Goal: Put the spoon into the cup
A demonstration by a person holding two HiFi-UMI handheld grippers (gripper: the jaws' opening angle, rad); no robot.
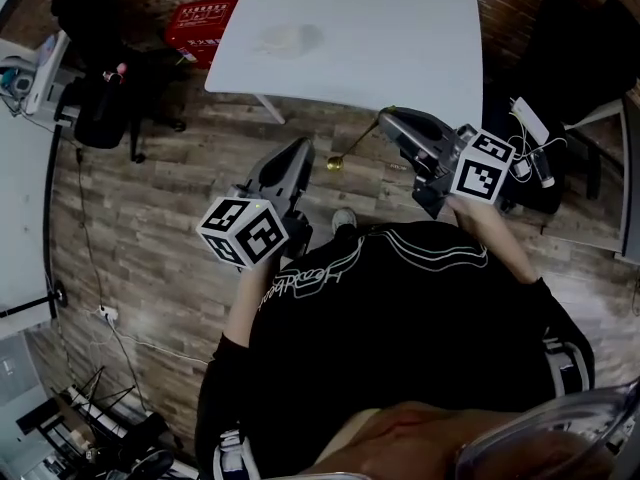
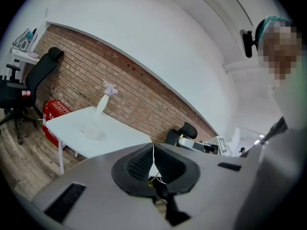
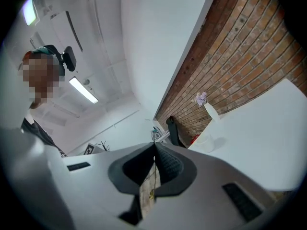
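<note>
My right gripper [image 1: 388, 118] [image 3: 154, 145] is shut on the handle end of a thin gold spoon [image 1: 349, 150], which hangs slanting down-left over the wooden floor, bowl lowest. In the right gripper view the spoon [image 3: 151, 188] shows through the slit below the closed jaws. My left gripper [image 1: 300, 150] [image 2: 153, 147] is shut with nothing in it, held to the left of the spoon's bowl. A pale translucent cup [image 1: 290, 38] [image 2: 92, 130] [image 3: 205, 140] stands on the white table [image 1: 400, 38], well ahead of both grippers. A white vase [image 2: 102, 104] [image 3: 211, 111] with a flower stands behind the cup.
A red crate [image 1: 200, 23] sits on the floor left of the table. A black office chair [image 1: 100, 88] stands at the left, another black chair [image 1: 580, 58] and a desk with cables at the right. A brick wall [image 2: 134, 90] runs behind the table.
</note>
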